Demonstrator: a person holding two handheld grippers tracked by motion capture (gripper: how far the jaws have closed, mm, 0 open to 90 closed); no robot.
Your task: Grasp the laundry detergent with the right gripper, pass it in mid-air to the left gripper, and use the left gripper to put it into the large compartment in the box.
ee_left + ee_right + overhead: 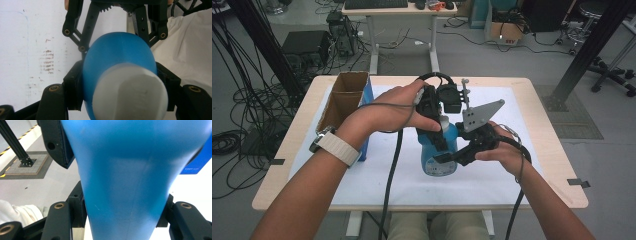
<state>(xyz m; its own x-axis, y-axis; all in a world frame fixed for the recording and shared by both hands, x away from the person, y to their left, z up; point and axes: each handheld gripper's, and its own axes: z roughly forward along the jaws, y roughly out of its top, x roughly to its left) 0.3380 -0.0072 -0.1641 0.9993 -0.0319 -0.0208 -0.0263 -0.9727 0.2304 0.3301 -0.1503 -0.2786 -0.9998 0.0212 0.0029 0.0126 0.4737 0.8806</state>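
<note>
Both grippers pinch one blue bottle (439, 150) standing on the surface: left jaws clamp its neck below the white cap (130, 92), right jaws its smooth, probably slippery, rigid body.

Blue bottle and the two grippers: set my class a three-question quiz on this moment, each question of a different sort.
1. True or false: the left gripper is clamped near the white cap of the bottle.
2. Which gripper grips the bottle's body from the side? A) left B) right C) neither
3. Fill in: the cardboard box stands on the ____ side of the table in the high view.

Key
1. True: its jaws press the bottle's blue neck just below the cap.
2. B: the right gripper is shut on the blue body.
3. left
</note>
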